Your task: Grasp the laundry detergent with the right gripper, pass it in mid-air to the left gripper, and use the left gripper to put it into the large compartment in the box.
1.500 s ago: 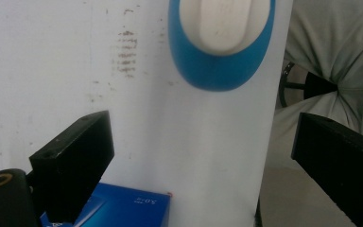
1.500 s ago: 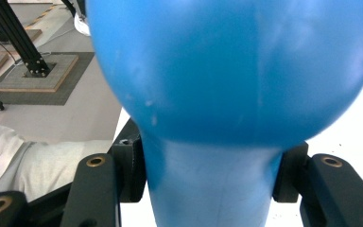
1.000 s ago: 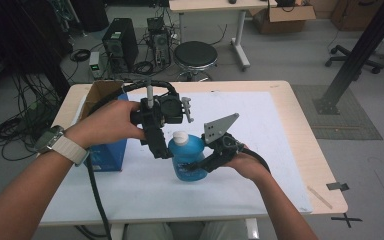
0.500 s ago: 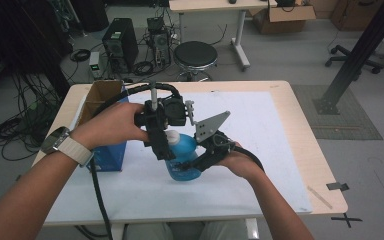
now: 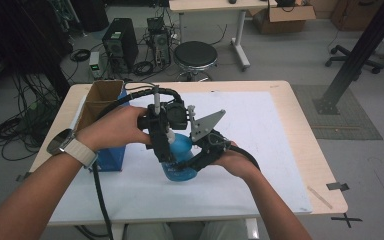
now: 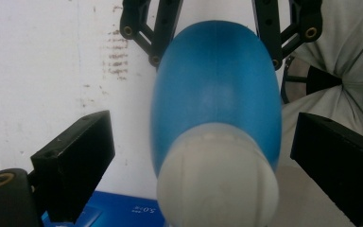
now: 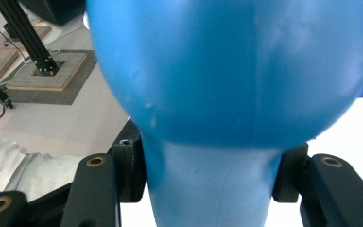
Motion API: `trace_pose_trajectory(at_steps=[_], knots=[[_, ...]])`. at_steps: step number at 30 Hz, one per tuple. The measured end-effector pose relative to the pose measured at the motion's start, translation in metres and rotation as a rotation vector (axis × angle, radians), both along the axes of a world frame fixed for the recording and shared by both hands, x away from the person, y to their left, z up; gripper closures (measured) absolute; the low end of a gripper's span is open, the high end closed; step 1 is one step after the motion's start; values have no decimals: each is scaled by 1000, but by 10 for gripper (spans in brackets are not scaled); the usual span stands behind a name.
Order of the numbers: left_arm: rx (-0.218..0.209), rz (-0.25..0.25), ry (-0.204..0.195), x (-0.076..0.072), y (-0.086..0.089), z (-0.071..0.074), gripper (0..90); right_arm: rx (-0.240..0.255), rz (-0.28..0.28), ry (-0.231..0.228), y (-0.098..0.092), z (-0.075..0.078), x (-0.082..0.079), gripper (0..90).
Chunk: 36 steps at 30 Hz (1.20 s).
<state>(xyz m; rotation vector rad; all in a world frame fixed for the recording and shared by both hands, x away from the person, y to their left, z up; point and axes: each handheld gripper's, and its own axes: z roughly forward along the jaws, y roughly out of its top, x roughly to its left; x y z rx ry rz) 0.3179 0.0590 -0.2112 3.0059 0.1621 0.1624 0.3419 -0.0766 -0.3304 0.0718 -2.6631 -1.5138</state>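
The blue bottle (image 5: pixel 179 159) sat at the centre of the white mat (image 5: pixel 260 130), near the worktop's (image 5: pixel 300 115) six o'clock edge, its long axis tilted so the pale cap (image 6: pixel 217 182) pointed toward ten o'clock in the high view. The right gripper (image 5: pixel 192 162) came in from four o'clock and had its fingers (image 7: pixel 132 165) clamped on the bottle's narrower waist, pressing on both sides in the right gripper view. The left gripper (image 5: pixel 162 145) came from nine o'clock and looked straight down the bottle's axis; its fingers (image 6: pixel 75 156) stood wide apart, one either side of the cap and clear of it, gripping nothing. The cap lay dead ahead between those fingers, so closing on it would likely need only a short push forward along the axis.

A blue box (image 5: pixel 112 155) stood just beside the left hand (image 5: pixel 117 130) at about nine o'clock from the bottle, topped by an open cardboard carton (image 5: pixel 97 100); that side was tight. Toward two and three o'clock the mat lay bare, leaving room to swing. The near edge was close behind both forearms.
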Motion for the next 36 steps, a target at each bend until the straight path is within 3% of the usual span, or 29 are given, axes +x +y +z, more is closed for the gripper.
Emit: trace_pose_trajectory(at_steps=[12, 21, 36], knots=[[-3, -12, 12, 1, -1, -6, 108, -1, 1, 4, 1, 1, 0, 441], [-2, -22, 17, 1, 0, -7, 198, 2, 1, 7, 1, 1, 0, 441], [-11, -19, 20, 1, 0, -7, 258, 1, 3, 2, 1, 1, 0, 442]])
